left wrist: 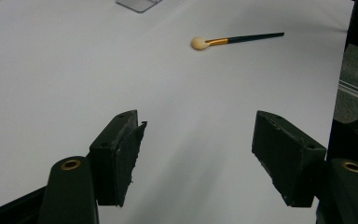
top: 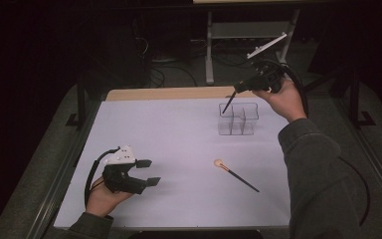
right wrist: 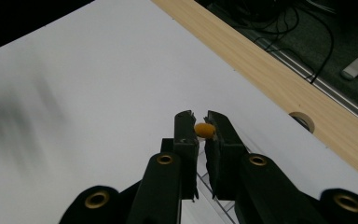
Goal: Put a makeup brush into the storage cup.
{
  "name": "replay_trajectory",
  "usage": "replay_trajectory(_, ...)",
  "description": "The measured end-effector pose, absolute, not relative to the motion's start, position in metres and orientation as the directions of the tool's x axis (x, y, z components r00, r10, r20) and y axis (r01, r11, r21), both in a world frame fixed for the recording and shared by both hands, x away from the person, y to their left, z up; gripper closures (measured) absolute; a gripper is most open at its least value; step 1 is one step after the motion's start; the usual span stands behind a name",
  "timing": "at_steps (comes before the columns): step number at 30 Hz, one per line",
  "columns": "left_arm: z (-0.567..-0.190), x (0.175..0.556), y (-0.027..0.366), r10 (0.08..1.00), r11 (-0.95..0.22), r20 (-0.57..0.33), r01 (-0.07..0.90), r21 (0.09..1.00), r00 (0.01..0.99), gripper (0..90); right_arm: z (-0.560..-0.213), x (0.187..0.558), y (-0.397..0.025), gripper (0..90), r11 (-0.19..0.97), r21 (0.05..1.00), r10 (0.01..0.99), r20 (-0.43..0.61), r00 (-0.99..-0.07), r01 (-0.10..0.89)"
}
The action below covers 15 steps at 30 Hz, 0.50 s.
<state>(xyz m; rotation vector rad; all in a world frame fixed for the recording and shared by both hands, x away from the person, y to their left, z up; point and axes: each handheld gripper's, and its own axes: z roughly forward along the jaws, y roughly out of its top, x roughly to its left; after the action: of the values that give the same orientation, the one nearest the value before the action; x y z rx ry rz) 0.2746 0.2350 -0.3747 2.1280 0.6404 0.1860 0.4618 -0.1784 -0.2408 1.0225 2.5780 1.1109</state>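
A black-handled brush [top: 229, 103] hangs tilted from my right gripper [top: 239, 88], which is shut on its upper part. The handle's lower end dips into the clear divided box [top: 238, 119] at the back right of the table. In the right gripper view an orange-yellow rounded brush end [right wrist: 204, 130] sits pinched between the jaws of the right gripper [right wrist: 204, 127]. A second brush [top: 236, 175] with a pale tuft and gold ferrule lies flat on the white sheet, also seen as the brush [left wrist: 235, 39]. My left gripper [top: 151, 172] rests open at the front left, left gripper [left wrist: 198, 133] empty.
The white sheet [top: 169, 144] covers most of the table, with a wooden strip [top: 169, 93] along the far edge. A round hole [right wrist: 303, 120] is cut in that wood. Cables and a metal stand [top: 209, 50] lie on the floor behind. A corner of the clear box [left wrist: 137, 3] is in the left gripper view.
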Motion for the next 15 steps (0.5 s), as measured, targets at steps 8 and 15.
replay_trajectory(8,-0.3742,0.2750,0.2358,0.502,-0.482,-0.094,0.369,0.795,0.860,31.6,-0.2455,0.4650,-0.1800,82.5,0.490,0.686,0.657,0.115,-0.745,0.538)
replay_trajectory(15,-0.3742,0.2744,0.2351,0.504,-0.480,-0.097,0.371,0.795,0.858,31.6,-0.2494,0.4658,-0.1808,82.5,0.485,0.685,0.661,0.119,-0.741,0.543)
